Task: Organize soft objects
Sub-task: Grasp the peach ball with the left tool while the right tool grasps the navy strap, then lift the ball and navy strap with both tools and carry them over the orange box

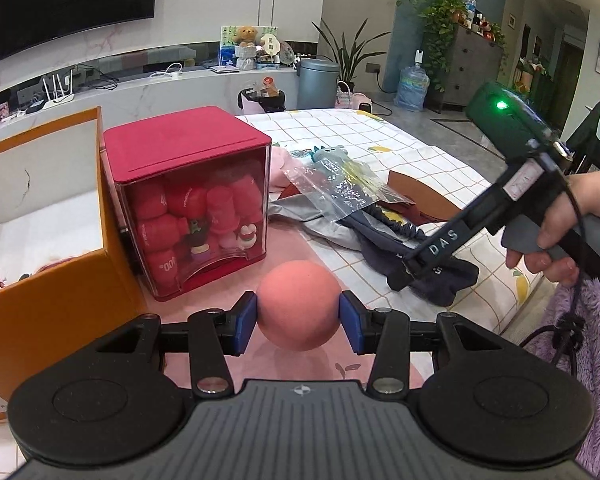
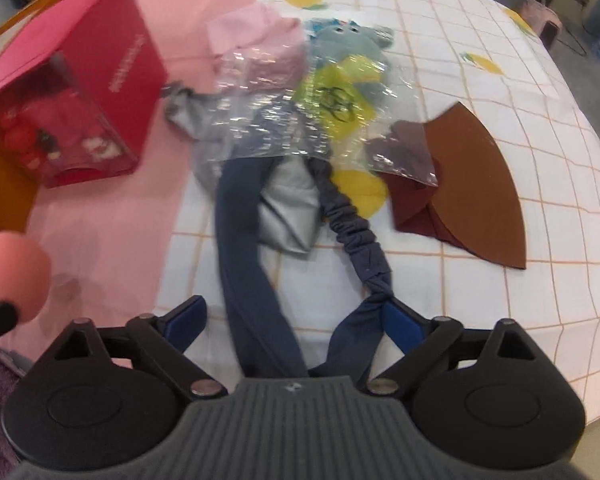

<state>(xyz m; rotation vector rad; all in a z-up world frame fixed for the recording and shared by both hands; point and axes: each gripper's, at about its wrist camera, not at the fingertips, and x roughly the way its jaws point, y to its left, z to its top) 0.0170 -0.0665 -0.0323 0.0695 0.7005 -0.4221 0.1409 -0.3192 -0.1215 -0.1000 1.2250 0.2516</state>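
L gripper (image 1: pixel 299 322) clamped on a pink foam ball (image 1: pixel 299 305), blue pads (image 1: pixel 247 318) pressing both sides; ball held just above the pink mat (image 1: pixel 288 246). Ahead-left of it: red-lidded clear box (image 1: pixel 188 200) w/ red plush pieces inside, and further left, touching that box, an open orange box (image 1: pixel 60 276) w/ white interior. Ahead-right of L gripper: heap of soft things on the checked bed cover (image 1: pixel 380 136) — blue plush toy (image 1: pixel 330 156) in a clear plastic bag (image 1: pixel 340 190), grey cloth (image 1: pixel 300 216), dark navy garment (image 1: pixel 432 276).

R gripper (image 2: pixel 296 320) spread wide, fingers apart, low over the navy garment (image 2: pixel 244 240). One band of the fabric runs between the fingers; the right blue pad (image 2: pixel 404 326) touches the ruched strap end. Cannot tell if fabric is actually pinched; looks not closed. Straight ahead of R gripper: grey cloth (image 2: pixel 288 212), then bagged plush toy (image 2: pixel 348 40) and a pale pink cloth (image 2: pixel 252 30) beyond-left. Ahead-right: brown fan-shaped pieces (image 2: pixel 480 192) over darker maroon ones, partly under the bag (image 2: pixel 268 120). Far left of R gripper: foam ball (image 2: pixel 14 276), red box (image 2: pixel 72 92) beyond it. View somewhat blurred.
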